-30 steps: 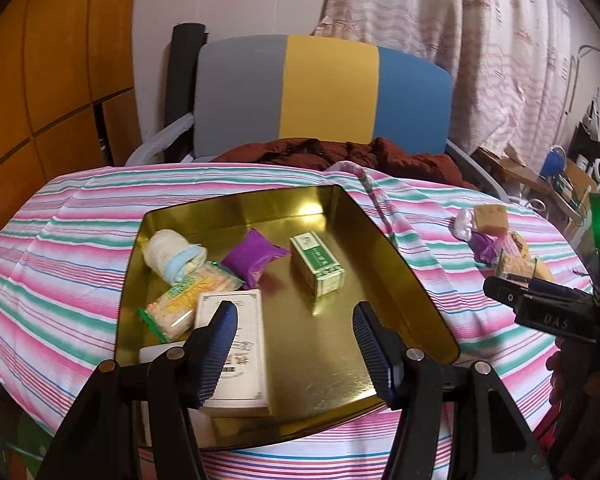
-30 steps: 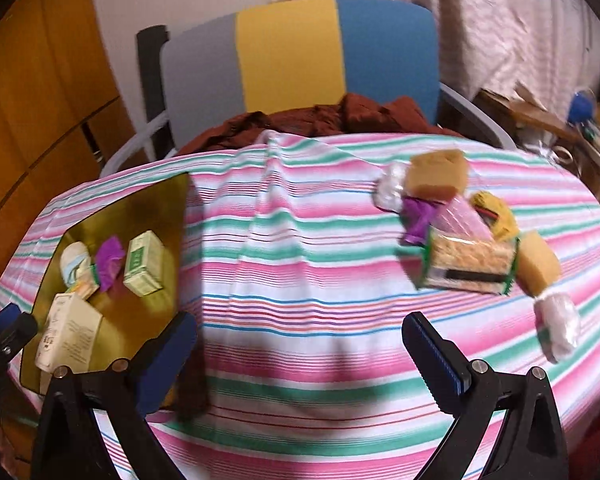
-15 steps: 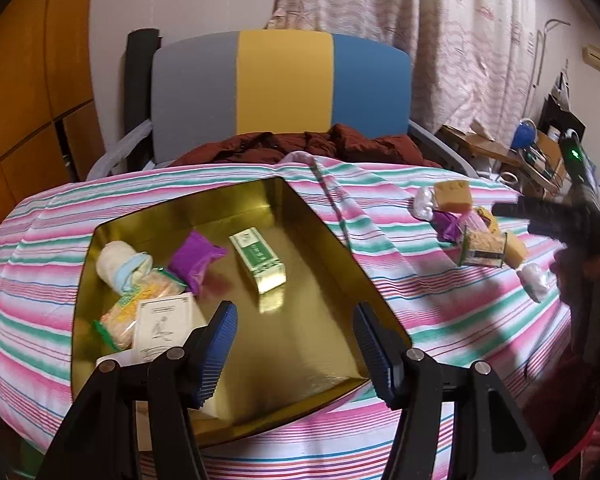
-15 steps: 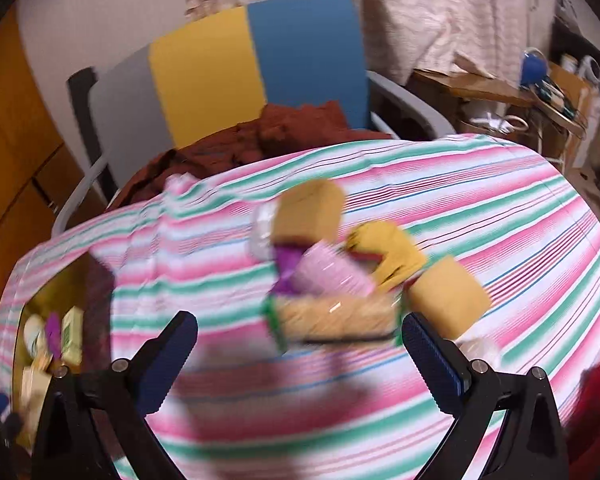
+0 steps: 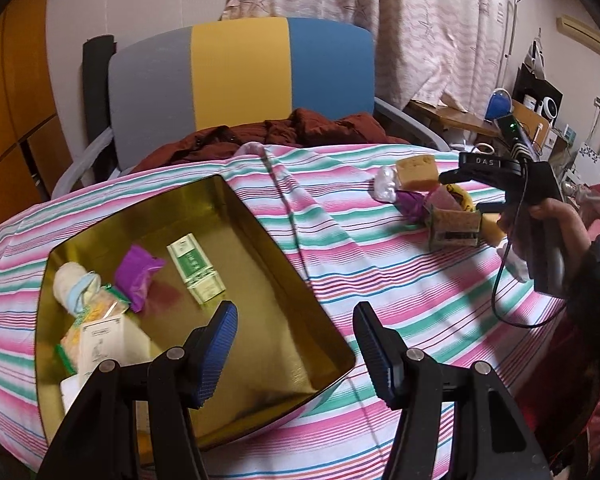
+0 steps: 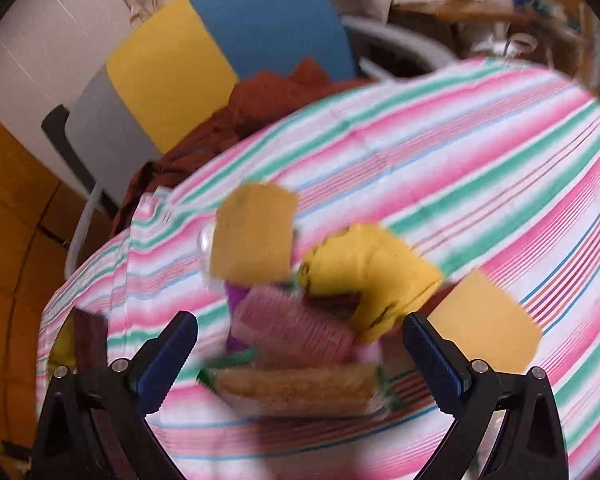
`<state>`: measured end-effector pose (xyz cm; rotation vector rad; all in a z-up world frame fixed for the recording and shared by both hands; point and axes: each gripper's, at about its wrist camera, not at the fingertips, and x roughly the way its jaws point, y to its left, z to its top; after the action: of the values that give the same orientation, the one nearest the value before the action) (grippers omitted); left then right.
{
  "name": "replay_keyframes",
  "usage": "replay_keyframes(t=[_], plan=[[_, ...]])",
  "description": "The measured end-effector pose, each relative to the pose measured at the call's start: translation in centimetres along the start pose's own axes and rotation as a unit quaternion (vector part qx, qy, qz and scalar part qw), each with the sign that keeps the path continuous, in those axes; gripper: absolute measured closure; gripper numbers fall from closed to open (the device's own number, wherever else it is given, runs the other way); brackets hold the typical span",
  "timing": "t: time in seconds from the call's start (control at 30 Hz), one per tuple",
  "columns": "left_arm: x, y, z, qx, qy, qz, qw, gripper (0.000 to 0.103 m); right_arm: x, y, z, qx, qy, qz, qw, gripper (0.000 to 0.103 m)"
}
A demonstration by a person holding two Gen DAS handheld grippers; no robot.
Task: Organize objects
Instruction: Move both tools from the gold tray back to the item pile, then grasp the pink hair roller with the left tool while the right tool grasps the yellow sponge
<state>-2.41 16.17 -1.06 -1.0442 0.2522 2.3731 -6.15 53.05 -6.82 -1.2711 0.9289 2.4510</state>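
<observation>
Jaws on my left gripper (image 5: pixel 294 326) stand wide and empty over the near corner of the shallow gold metal tray (image 5: pixel 260 216). Inside it lie a green-and-white carton (image 5: pixel 196 268), a purple pouch (image 5: pixel 138 276), a rolled white cloth (image 5: pixel 74 286) and a white box (image 5: pixel 104 340) partly cut off behind my fingers. My right gripper (image 6: pixel 300 350) is also spread wide, holding nothing, over a blurred heap: a tan block (image 6: pixel 254 236), a yellow packet (image 6: pixel 370 272), a pink ridged piece (image 6: pixel 296 330) and a clear-wrapped biscuit pack (image 6: pixel 296 388), all on the pink-and-green striped tabletop (image 6: pixel 460 152).
</observation>
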Motion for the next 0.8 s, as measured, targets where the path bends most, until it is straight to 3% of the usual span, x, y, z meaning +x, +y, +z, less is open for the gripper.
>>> replay_keyframes(t=[0.1,0.2,0.43,0.6,0.67,0.8], plan=[[0.5,-0.9,0.4,0.005,0.003,-0.008,0.9999,0.042,0.0,0.2,-0.7,0.03,0.055,0.14,0.988,0.0],[0.9,-1.9,0.6,0.015,0.006,-0.018,0.9997,0.042,-1.1,1.1,-0.7,0.022,0.047,0.195,0.979,0.0],[2.1,-3.8,0.7,0.032,0.02,-0.033,0.9987,0.042,-1.8,-0.6,-0.1,0.062,0.009,0.162,0.985,0.0],[2.8,-4.7,0.2,0.04,0.034,-0.043,0.9977,0.042,-1.5,-0.8,1.1,0.066,-0.017,0.169,0.983,0.0],[2.9,-5.1,0.0,0.043,0.039,-0.048,0.9972,0.042,-1.0,-0.7,1.5,0.057,-0.011,0.174,0.983,0.0],[3.0,-5.5,0.1,0.047,0.039,-0.054,0.9967,0.042,0.8,0.0,1.7,0.03,0.003,0.128,0.991,0.0]])
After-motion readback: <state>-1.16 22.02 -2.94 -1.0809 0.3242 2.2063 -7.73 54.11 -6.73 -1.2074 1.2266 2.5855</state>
